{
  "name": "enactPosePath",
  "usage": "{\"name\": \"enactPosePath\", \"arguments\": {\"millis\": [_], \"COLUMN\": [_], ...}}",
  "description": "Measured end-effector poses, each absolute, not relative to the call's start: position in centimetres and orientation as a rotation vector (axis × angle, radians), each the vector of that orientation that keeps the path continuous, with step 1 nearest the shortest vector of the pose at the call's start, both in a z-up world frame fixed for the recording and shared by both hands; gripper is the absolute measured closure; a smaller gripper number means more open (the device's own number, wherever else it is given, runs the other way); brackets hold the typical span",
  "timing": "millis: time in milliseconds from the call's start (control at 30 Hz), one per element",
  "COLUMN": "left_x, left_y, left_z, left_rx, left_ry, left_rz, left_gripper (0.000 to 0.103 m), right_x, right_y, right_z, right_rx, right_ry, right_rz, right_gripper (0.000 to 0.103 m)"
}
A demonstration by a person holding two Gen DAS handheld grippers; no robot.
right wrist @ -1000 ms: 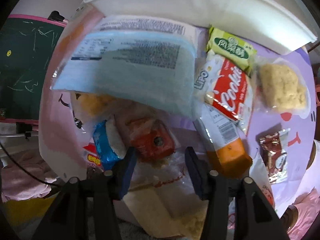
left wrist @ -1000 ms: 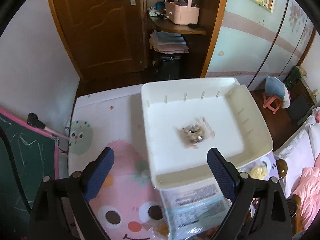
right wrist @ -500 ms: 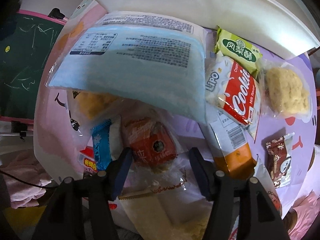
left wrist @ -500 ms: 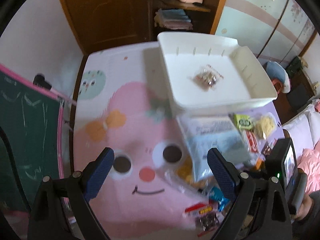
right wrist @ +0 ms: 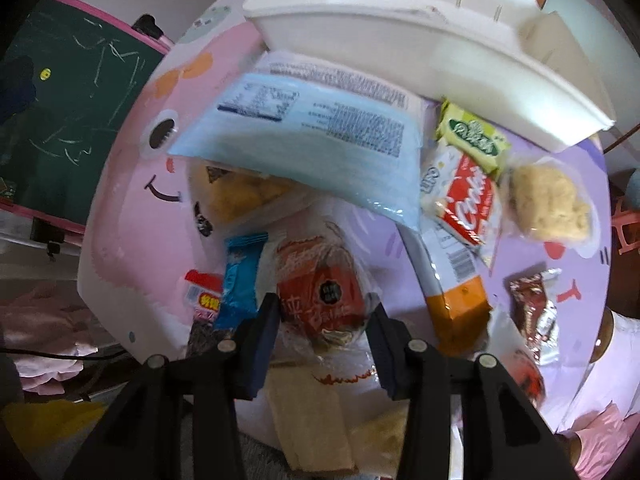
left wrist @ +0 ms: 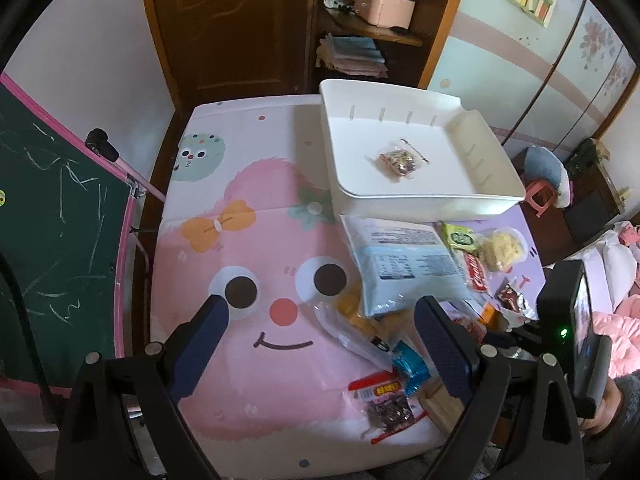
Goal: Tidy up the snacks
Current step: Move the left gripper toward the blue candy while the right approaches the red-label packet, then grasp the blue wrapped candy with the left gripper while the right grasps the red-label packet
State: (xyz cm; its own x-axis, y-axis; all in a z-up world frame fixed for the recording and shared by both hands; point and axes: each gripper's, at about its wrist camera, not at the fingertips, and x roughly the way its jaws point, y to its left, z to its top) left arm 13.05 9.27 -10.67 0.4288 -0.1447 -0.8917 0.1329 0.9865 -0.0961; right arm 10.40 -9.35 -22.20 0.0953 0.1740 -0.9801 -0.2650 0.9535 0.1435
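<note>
Even, soft daylight in both views — no hard shadows. The right wrist view is motion-blurred, worst ahead of the gripper [right wrist: 322, 330]; fisheye edges bend and darken.

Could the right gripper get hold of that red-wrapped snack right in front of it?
Probably yes. The red-wrapped snack already sits between the fingers of the right gripper, whose jaws are closing, and it lies on top of the pile with nothing over it.
</note>
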Motion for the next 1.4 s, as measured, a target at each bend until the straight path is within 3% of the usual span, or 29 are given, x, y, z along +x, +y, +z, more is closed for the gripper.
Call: {"name": "enactPosePath", "arguments": {"millis": [500, 967, 1267, 1400], "left_x": [8.1, 9.8, 11.1, 11.6], "left_y": [4.6, 0.4, -1.1, -1.8], "left_z": [-17.1, -23.2, -26.3, -27.3], "left_rx": [0.011, -0.117, -0.139, -0.126], "left_ry": [1.266, 1.394, 1.452, 1.475], "left_rz": [-0.223, -0.163, -0.074, -0.056], "left_gripper": [0.009, 0.01, 0.025, 0.041], "right_x": [7.9, 6.0, 6.3, 6.6], "right_y": [-14.0, -16.6, -17.5, -17.6], "right_z": [-17.7, -17.6, -18.6, -18.9], "right_rx": [-0.036, -0.042, -0.035, -0.034], "right_ry": [1.319, 1.277, 1.278, 1.278], "right_rz": [0.291, 0.251, 0.237, 0.24], "right_gripper": [0.06, 0.06, 0.06, 0.06]}}
